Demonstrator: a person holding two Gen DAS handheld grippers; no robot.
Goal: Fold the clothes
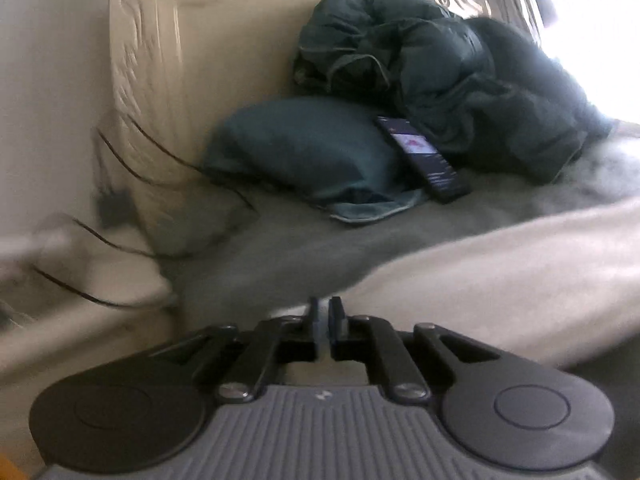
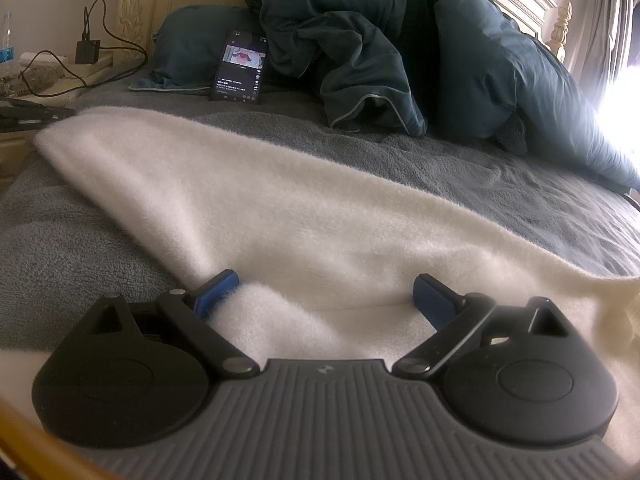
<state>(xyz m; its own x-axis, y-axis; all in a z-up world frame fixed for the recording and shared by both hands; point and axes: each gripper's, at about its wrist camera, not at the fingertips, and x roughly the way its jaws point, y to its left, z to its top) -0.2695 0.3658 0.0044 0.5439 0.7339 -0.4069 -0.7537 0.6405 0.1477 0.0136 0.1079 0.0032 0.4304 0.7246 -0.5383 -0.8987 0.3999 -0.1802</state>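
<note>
A fluffy white garment (image 2: 280, 208) lies spread across the grey bed cover (image 2: 480, 172). My right gripper (image 2: 324, 280) rests on it, open wide, with a small bulge of the fabric beside its left finger (image 2: 218, 288). In the left wrist view, which is blurred, the same white garment (image 1: 500, 264) runs from the right down to my left gripper (image 1: 328, 316). Its jaws are almost together, with a thin pale strip of the fabric pinched between the pads.
A lit phone (image 2: 242, 66) leans on a teal pillow (image 2: 188, 48) beside a heaped dark teal duvet (image 2: 400, 40) at the carved headboard (image 1: 160, 60). To the left, a nightstand holds a charger with cables (image 2: 86, 50) and a bottle (image 2: 6, 40).
</note>
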